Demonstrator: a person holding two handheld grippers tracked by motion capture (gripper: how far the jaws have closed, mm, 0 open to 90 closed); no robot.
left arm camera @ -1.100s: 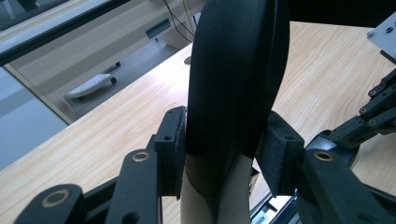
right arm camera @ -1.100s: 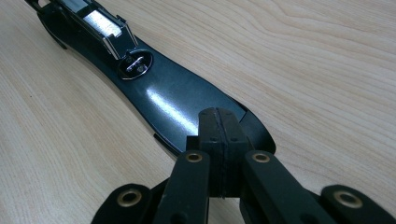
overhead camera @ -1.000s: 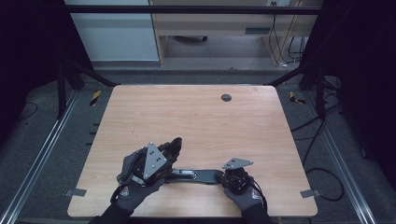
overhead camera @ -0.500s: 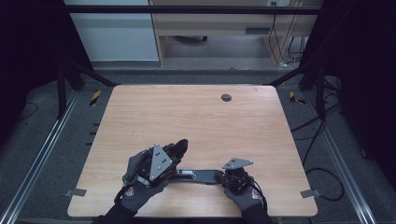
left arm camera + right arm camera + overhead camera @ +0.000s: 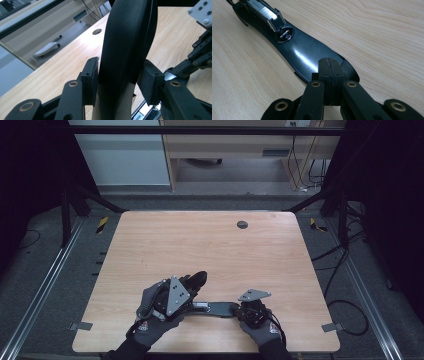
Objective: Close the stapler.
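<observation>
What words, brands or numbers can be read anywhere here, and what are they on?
None can be read.
Red marks on the cuffs of the gloves: too small and blurred to read.
The black stapler, its metal plate and the grey plate on the tongs: no lettering that shows.

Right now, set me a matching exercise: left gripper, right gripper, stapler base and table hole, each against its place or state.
1 left gripper
2 right gripper
3 base
4 hole

A flat on the table
B far side of the table
C jaws shut, on the base's end
D around the raised top arm

Pairs: 1-D, 2-C, 3-A, 4-B. The left jaws have just been opening, with the arm between them.
</observation>
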